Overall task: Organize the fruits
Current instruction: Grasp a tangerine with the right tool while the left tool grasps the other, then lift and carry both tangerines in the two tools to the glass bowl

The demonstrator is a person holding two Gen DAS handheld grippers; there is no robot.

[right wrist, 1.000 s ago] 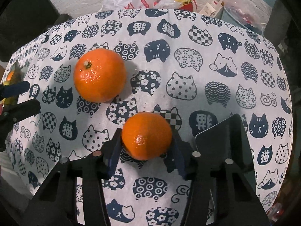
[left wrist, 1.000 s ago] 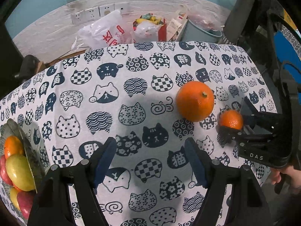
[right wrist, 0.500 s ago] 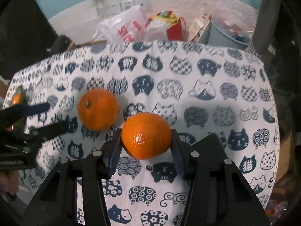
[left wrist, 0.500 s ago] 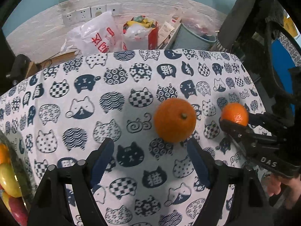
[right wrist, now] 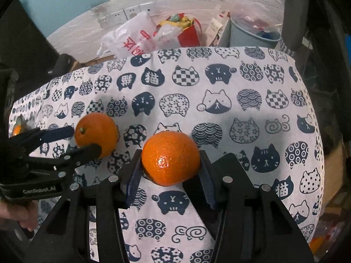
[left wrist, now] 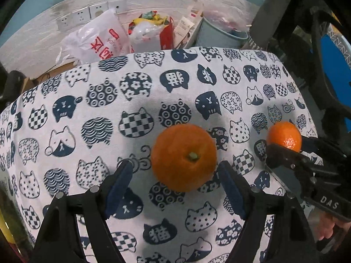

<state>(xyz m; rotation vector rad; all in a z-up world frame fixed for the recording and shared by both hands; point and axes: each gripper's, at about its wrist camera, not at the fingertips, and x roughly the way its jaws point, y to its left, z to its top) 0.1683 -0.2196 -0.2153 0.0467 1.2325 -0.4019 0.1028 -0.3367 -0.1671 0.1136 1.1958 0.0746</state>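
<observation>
A large orange (left wrist: 184,157) with its stem up lies on the cat-print tablecloth (left wrist: 136,100). My left gripper (left wrist: 175,175) stands open around it, a blue pad on each side, and neither pad presses on it. In the right wrist view the same large orange (right wrist: 96,134) sits between the fingers of the left gripper (right wrist: 85,139). My right gripper (right wrist: 170,168) is shut on a smaller orange (right wrist: 170,157) and holds it above the cloth. From the left wrist view this small orange (left wrist: 284,135) shows at the right, in the right gripper (left wrist: 287,144).
A fruit bowl (left wrist: 4,230) shows only as a sliver at the lower left edge. Beyond the table's far edge stand a white plastic bag (left wrist: 98,41), a red bag (left wrist: 153,30) and a grey bucket (left wrist: 219,35). Dark chair parts (left wrist: 307,43) crowd the right side.
My left gripper has moved over to the large orange, which now lies between its fingers. My right gripper has lifted the small orange off the cloth.
</observation>
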